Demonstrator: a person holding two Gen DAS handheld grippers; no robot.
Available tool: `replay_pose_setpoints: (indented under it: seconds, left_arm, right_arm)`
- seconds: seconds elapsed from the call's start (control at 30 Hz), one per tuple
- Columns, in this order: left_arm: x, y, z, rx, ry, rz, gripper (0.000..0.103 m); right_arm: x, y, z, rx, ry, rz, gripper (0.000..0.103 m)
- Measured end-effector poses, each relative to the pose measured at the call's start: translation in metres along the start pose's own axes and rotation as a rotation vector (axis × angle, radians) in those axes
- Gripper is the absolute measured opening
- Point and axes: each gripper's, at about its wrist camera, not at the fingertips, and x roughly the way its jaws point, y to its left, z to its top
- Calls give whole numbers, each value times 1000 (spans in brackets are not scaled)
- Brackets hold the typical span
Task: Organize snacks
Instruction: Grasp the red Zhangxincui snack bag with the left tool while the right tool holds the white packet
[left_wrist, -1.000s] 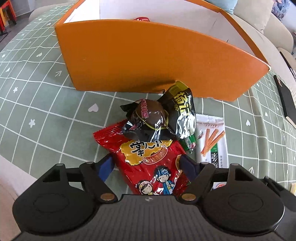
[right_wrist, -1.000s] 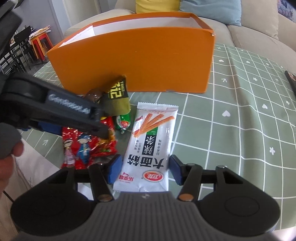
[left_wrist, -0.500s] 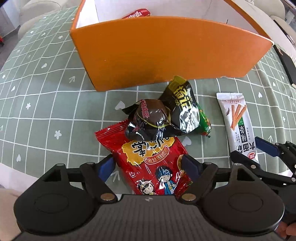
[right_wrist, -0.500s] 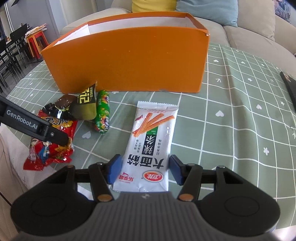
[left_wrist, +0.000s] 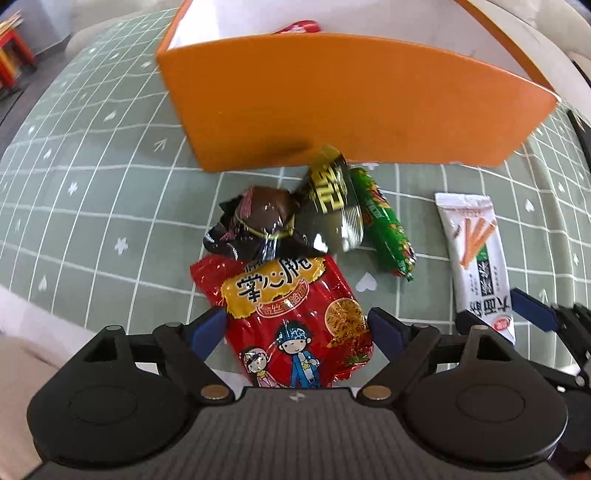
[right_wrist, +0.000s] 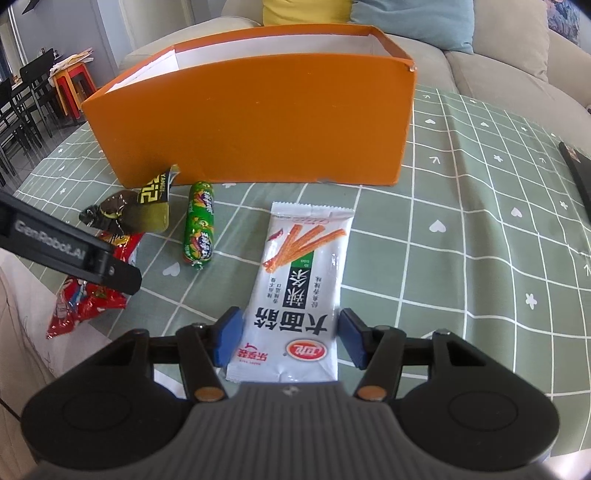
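Note:
A red snack bag (left_wrist: 291, 306) lies flat on the green checked cloth. My left gripper (left_wrist: 295, 328) points down over its near end, jaws opening, with the pads just off its edges. Past it lie a dark brown wrapped snack (left_wrist: 258, 221), a black-and-gold packet (left_wrist: 332, 206) and a green sausage (left_wrist: 384, 229). Behind them stands the orange box (left_wrist: 351, 110) with a red packet (left_wrist: 295, 27) inside. My right gripper (right_wrist: 290, 339) straddles the near end of a white stick-snack packet (right_wrist: 299, 280). That packet lies flat and uncrumpled, and the pads sit close beside its edges.
A flat black object (right_wrist: 580, 173) lies at the cloth's right edge. A sofa with cushions (right_wrist: 498, 55) stands behind the box. Dark chairs and an orange stool (right_wrist: 70, 85) are far left. The table's near edge (left_wrist: 29, 321) runs just left of the red bag.
My left gripper has widened its jaws and drawn away to the left, so the green sausage and white packet now show fully. The right gripper and the white packet have not moved.

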Motion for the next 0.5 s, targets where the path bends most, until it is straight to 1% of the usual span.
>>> replay_pose_setpoints:
  seconds: [0.1, 0.2, 0.27, 0.37, 0.43, 0.5]
  left_arm:
    - [3, 3, 0, -42, 0, 7, 102]
    - [8, 7, 2, -76, 1, 21, 103]
    - [16, 9, 3, -99, 21, 16, 103]
    - [22, 11, 0, -103, 22, 25, 103]
    - [23, 10, -1, -88, 9, 45, 103]
    - [24, 11, -3, -83, -5, 44, 103]
  right_arm:
    - [1, -2, 1, 11, -2, -2, 62]
    - [2, -3, 2, 23, -6, 11, 63]
    - [2, -3, 4, 30, -18, 5, 70]
    - [3, -4, 8, 35, -32, -4, 71]
    - [6, -5, 10, 41, -34, -8, 71]
    - [10, -5, 11, 45, -33, -11, 71]
